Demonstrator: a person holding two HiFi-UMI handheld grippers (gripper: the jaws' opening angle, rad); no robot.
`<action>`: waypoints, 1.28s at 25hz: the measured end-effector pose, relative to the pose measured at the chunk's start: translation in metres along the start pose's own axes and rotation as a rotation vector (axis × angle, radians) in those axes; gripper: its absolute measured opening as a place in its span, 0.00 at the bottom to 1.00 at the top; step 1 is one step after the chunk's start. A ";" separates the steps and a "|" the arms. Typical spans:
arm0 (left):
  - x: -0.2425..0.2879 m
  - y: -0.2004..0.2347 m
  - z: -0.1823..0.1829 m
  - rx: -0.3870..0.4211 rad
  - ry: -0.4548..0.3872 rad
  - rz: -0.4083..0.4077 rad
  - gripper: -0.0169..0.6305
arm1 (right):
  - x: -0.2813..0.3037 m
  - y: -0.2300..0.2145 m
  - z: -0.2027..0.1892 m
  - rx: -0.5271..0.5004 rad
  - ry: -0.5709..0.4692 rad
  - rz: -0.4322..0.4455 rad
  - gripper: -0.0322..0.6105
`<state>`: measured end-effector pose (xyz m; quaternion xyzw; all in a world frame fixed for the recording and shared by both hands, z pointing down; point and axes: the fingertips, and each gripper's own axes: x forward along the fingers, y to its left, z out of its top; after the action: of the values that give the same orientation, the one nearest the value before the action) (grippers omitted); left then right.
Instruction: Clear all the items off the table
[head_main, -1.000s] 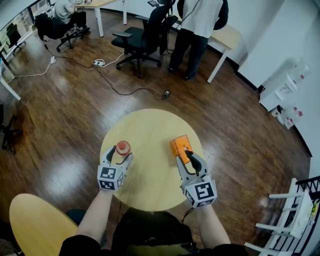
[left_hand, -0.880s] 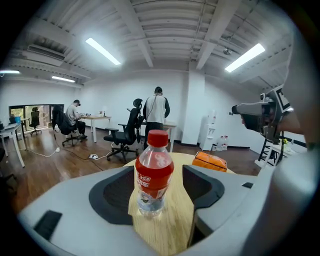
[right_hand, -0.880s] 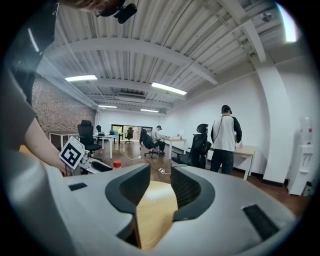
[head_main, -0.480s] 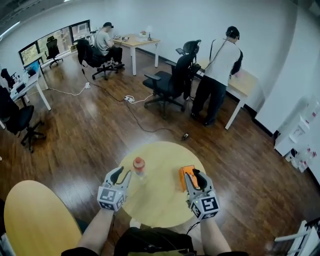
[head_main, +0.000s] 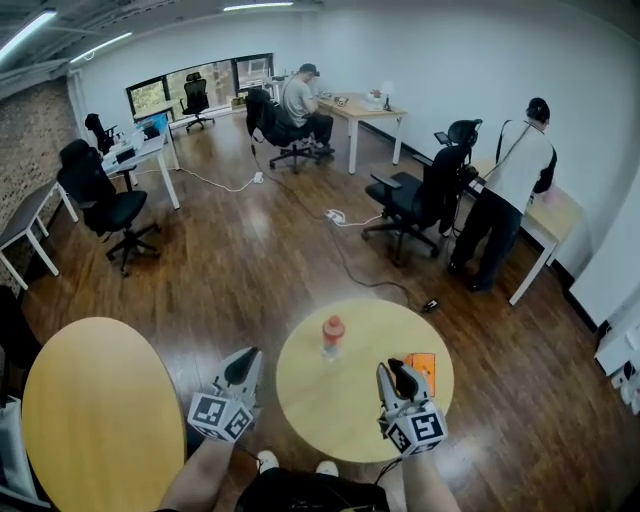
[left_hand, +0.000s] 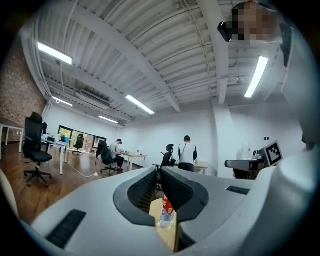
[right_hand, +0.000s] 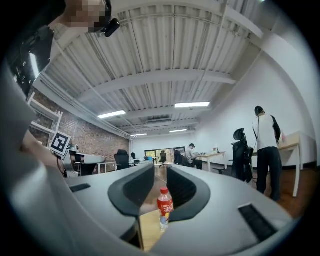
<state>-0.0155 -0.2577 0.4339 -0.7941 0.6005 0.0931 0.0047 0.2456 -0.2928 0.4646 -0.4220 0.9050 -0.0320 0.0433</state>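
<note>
A clear bottle (head_main: 333, 336) with a red cap and label stands upright on the round wooden table (head_main: 350, 410). It shows far off through the jaws in the left gripper view (left_hand: 167, 212) and the right gripper view (right_hand: 165, 204). A flat orange packet (head_main: 423, 366) lies at the table's right side. My left gripper (head_main: 243, 372) hangs past the table's left edge; its jaws have just been closing and meet on nothing (left_hand: 159, 172). My right gripper (head_main: 399, 382) is over the table beside the packet. Its jaws have just closed further to a slim, empty gap (right_hand: 161, 172).
A second round wooden table (head_main: 100, 420) stands at the near left. Beyond are office chairs (head_main: 415, 200), desks, a cable on the wood floor (head_main: 350, 255), a person standing at a desk (head_main: 515, 185) and another seated farther back (head_main: 300, 100).
Both grippers have drawn back from the items and risen. The left one left the bottle, swung off the table's left edge and closed its jaws. The right one backed off the orange packet.
</note>
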 end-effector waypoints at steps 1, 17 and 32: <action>-0.012 0.006 0.005 0.004 -0.005 0.017 0.06 | 0.003 0.009 -0.002 0.006 0.005 0.014 0.18; -0.152 0.084 0.042 0.039 -0.097 0.204 0.04 | 0.028 0.101 -0.004 0.026 -0.020 0.041 0.05; -0.162 0.117 0.030 -0.008 -0.080 0.220 0.04 | 0.040 0.121 -0.008 -0.001 0.035 0.031 0.05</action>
<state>-0.1737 -0.1324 0.4414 -0.7190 0.6831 0.1271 0.0154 0.1269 -0.2456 0.4586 -0.4073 0.9121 -0.0383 0.0280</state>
